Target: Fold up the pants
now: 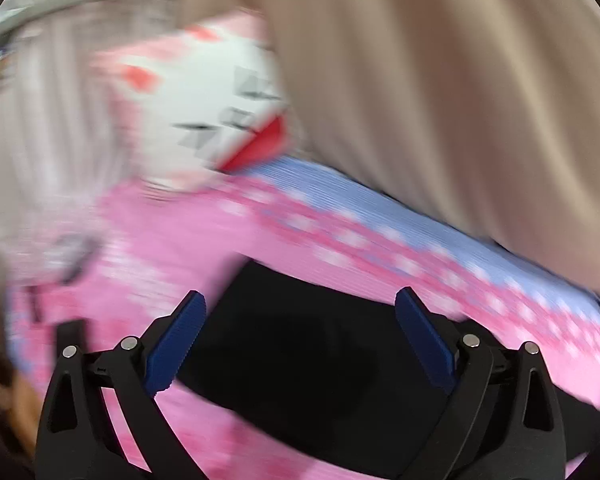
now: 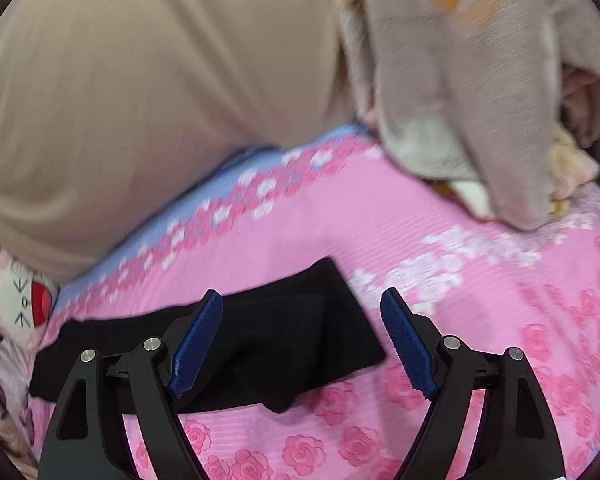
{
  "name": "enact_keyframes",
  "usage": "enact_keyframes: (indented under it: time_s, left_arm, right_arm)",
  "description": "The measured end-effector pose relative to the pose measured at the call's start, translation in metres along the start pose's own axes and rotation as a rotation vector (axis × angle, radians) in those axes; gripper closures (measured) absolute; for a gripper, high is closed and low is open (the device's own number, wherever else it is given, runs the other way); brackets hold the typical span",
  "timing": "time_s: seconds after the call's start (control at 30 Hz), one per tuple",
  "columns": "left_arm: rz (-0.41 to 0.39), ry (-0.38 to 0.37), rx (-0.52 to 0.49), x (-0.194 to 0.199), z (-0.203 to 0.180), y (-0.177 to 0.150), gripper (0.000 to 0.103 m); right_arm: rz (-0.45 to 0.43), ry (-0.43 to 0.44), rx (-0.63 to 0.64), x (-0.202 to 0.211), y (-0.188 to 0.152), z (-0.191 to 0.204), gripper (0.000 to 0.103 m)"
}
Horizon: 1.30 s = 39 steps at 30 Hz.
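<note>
The black pants [image 2: 228, 344] lie folded into a flat, dark rectangle on a pink bedsheet [image 2: 440, 312] printed with roses and white blossoms, with a pale blue band [image 2: 204, 184] running along its far side; the sheet covers what looks like a bed, though the edges are out of frame. The right gripper [image 2: 302, 340] hangs over the near right end of the pants with its blue pads [image 2: 198, 340] spread wide; nothing is clamped between them, and the cloth lies loose below, one small corner of it sticking out toward the camera. The left gripper [image 1: 300, 344] is likewise wide open above the same dark pants [image 1: 308, 360], empty-handed; its view is heavily smeared, so whether its fingertips touch the fabric cannot be told. Behind the sheet rises a broad beige cushion or headboard [image 2: 140, 88], smooth and faintly ribbed. At the left end of the bed sits a white and pink pillow [image 1: 204, 92] with a cartoon cat face and a red patch. On the far right of the sheet rests a heap of greyish-beige clothing [image 2: 480, 100] with an orange mark near its top; no basket or box holding anything shows in either view.
</note>
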<state>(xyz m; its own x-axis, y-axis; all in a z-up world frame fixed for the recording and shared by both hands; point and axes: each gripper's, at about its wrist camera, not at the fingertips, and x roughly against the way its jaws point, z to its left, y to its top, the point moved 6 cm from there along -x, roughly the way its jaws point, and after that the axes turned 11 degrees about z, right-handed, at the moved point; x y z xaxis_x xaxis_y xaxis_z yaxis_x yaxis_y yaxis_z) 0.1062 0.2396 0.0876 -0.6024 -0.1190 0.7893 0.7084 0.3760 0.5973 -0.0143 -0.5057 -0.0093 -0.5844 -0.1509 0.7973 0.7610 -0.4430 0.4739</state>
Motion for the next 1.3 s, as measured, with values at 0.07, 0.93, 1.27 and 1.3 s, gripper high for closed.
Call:
enact_keyframes:
  time_s: [0.07, 0.93, 1.27, 1.3]
  left_arm:
    - [0.062, -0.066, -0.079, -0.014, -0.037, -0.015, 0.009]
    - [0.255, -0.134, -0.189, -0.076, -0.105, -0.094, 0.009]
    - [0.187, -0.093, -0.217, -0.052, -0.092, -0.098, 0.009]
    - [0.184, -0.088, -0.211, -0.051, -0.087, -0.099, 0.008]
  right_arm:
    - [0.103, -0.019, -0.018, -0.027, -0.002, 0.0, 0.031]
    - [0.023, -0.104, -0.004, -0.046, 0.003, -0.023, 0.06]
    - [-0.072, -0.248, 0.089, -0.017, 0.001, -0.005, 0.093]
    - [-0.072, -0.27, 0.09, -0.014, -0.003, -0.011, 0.094]
